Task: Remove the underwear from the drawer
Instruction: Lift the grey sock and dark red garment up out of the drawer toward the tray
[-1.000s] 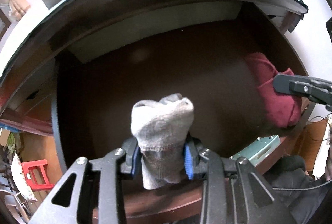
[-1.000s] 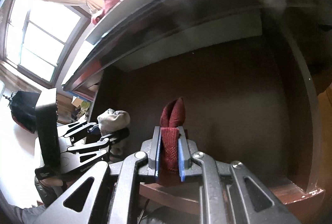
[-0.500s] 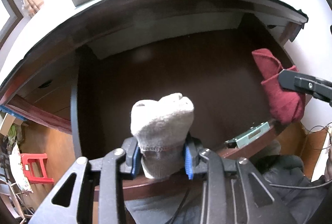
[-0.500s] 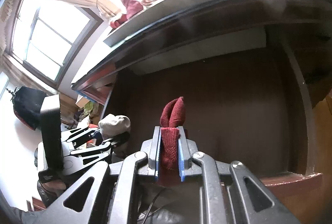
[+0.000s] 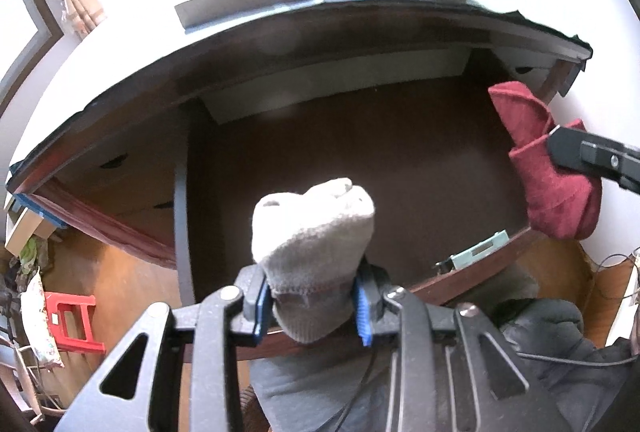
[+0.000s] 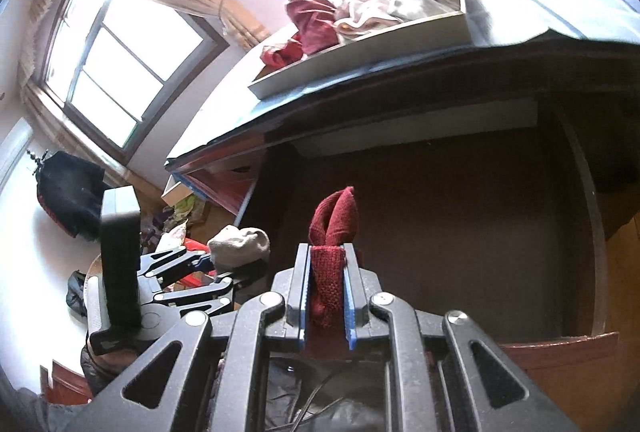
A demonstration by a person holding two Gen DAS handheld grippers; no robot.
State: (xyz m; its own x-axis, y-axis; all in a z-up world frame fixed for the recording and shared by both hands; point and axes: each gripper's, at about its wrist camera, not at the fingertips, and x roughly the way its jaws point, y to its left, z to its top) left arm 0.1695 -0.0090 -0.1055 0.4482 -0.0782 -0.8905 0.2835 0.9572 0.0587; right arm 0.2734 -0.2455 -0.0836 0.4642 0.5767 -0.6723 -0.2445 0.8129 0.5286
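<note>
My left gripper (image 5: pixel 314 306) is shut on a folded grey garment (image 5: pixel 312 228) and holds it above the front edge of the open dark-brown drawer (image 5: pixel 360 159). My right gripper (image 6: pixel 326 306) is shut on a folded dark-red garment (image 6: pixel 332 228), held over the drawer (image 6: pixel 460 232) front. The red garment (image 5: pixel 548 171) also shows at the right of the left wrist view. The grey garment (image 6: pixel 240 246) and left gripper (image 6: pixel 216 266) show at the left of the right wrist view. The drawer's bottom looks bare.
A white tray (image 6: pixel 360 51) on the desk top holds a pile of red and beige clothes (image 6: pixel 348 15). A red stool (image 5: pixel 74 324) stands on the wooden floor at left. A window (image 6: pixel 116 59) is at the left. Dark cloth lies below the grippers.
Both grippers have lifted up and back with their garments, out of the drawer. More of the desk top and its tray of clothes has come into view.
</note>
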